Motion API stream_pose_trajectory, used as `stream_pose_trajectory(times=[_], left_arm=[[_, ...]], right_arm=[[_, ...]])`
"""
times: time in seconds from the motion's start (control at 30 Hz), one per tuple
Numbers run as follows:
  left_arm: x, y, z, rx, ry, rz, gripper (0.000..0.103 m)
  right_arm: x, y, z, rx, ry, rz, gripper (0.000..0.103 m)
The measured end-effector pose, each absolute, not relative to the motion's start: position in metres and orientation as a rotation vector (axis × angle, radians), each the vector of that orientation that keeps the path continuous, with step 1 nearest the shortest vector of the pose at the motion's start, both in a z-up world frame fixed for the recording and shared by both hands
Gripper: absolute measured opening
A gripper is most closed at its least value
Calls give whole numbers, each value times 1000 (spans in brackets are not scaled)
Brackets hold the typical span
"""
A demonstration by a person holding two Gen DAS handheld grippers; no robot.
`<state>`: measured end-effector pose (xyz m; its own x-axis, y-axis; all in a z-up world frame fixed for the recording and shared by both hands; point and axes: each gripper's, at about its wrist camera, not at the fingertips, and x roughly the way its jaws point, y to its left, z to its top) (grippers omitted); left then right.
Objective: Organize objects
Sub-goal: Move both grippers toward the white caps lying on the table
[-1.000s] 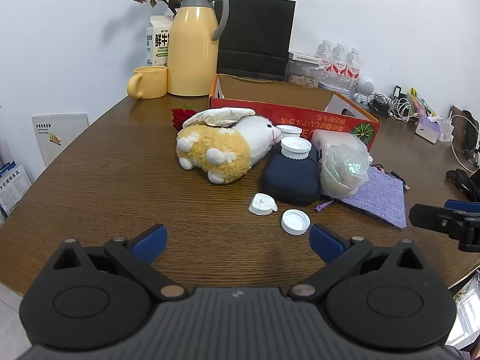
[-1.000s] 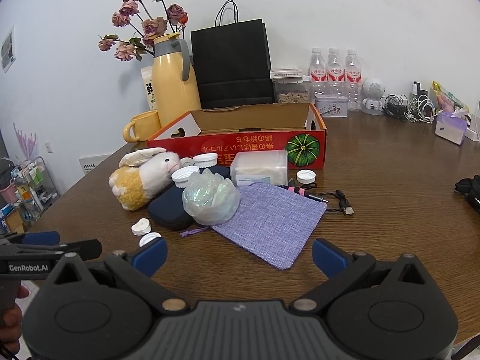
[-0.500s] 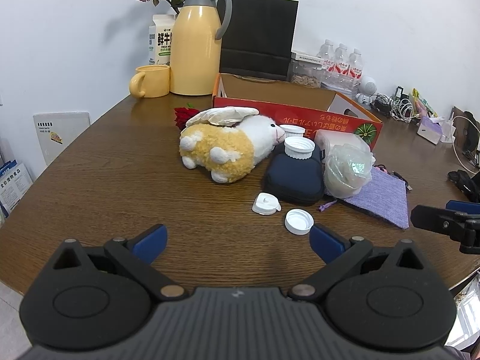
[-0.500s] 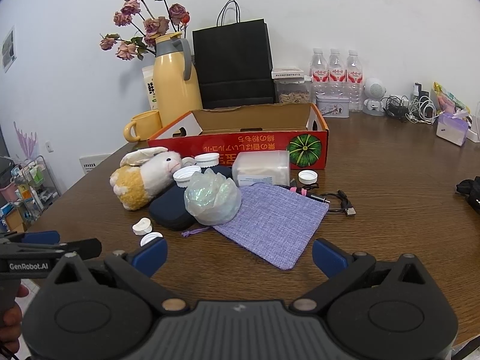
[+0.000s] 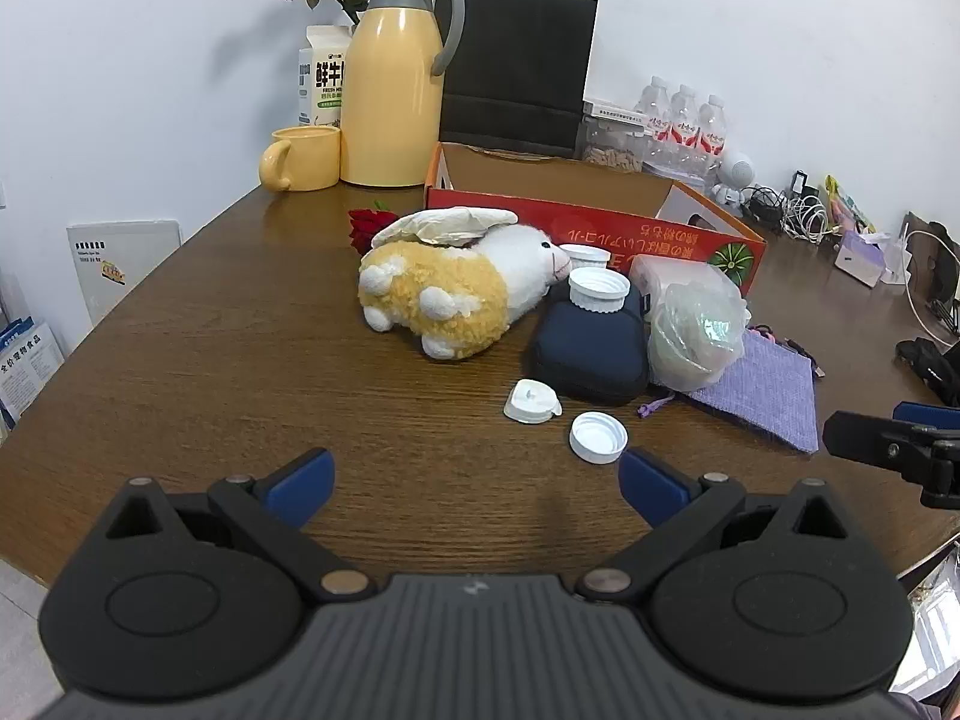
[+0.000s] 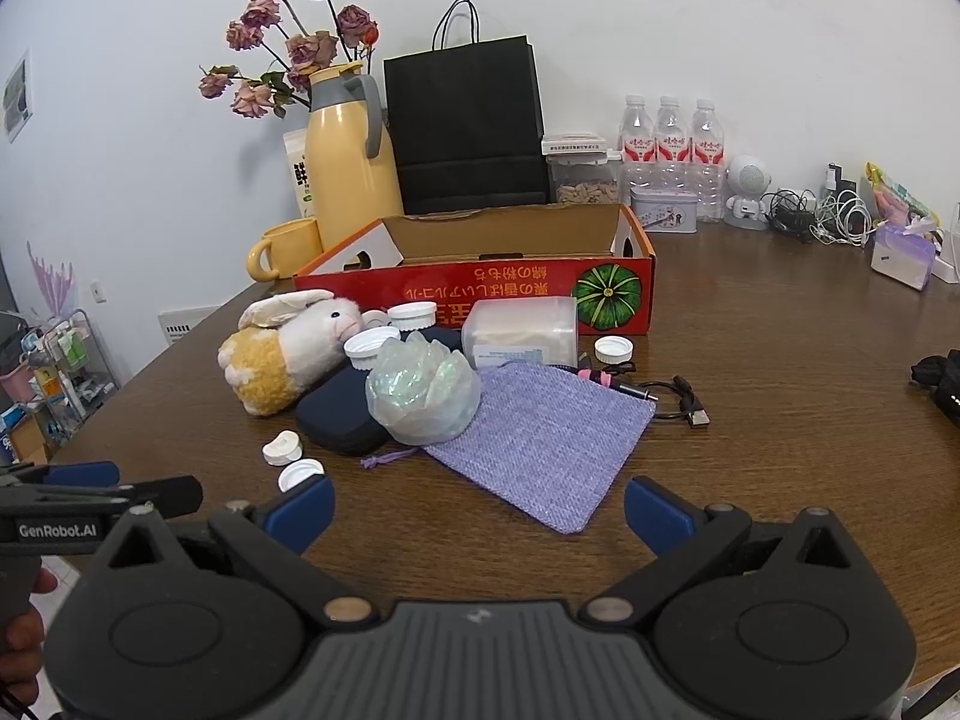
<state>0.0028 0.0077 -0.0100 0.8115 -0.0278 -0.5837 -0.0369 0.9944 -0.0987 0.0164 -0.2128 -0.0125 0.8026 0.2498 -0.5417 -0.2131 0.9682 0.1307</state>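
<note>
A yellow-and-white plush sheep (image 5: 456, 294) (image 6: 288, 354) lies on the wooden table before an open red cardboard box (image 5: 594, 222) (image 6: 480, 282). Beside it are a dark blue pouch (image 5: 588, 348) (image 6: 342, 414), an iridescent plastic flower (image 5: 696, 330) (image 6: 420, 390), a purple cloth bag (image 5: 762, 390) (image 6: 540, 432), a clear plastic container (image 6: 522, 333) and several white caps (image 5: 598, 437) (image 6: 300, 474). My left gripper (image 5: 474, 480) is open and empty, short of the caps. My right gripper (image 6: 480, 504) is open and empty, near the purple bag's front corner.
A yellow thermos (image 5: 393, 84), yellow mug (image 5: 300, 159), milk carton (image 5: 321, 84) and black paper bag (image 6: 468, 126) stand at the back. Water bottles (image 6: 672, 150), a tin (image 6: 663, 210), cables (image 6: 828, 216) and a black USB cable (image 6: 672, 396) lie to the right. The table edge is near on the left.
Both grippers have moved slightly forward toward the objects. Nothing on the table has moved.
</note>
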Motion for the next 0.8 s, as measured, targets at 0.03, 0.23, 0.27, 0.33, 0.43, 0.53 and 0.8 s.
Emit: stream_pose_trajectory(times=[0.03,0.23,0.27,0.33,0.43,0.53,0.8], left_arm=[[3,8,-10,-107,624,5,103],[3,8,-12,-107,625,5,103],[3,8,-12,-107,625,5,103],[3,8,-12,-107,626,5,103],[3,8,-12,-108,626,6,103],[3,8,-13,-108,627,6,103],[3,8,-14,-108,629,7,103]], right_arm=[[16,-213,-13,64,590,248,103],[15,-214,-14,65,591,247,103],[15,-214,-14,65,591,247,103],[15,-214,-15,66,591,247,103],[15,-214,-15,66,592,247,103],[15,-214,-15,66,593,246,103],[15,-214,-16,66,593,247,103]])
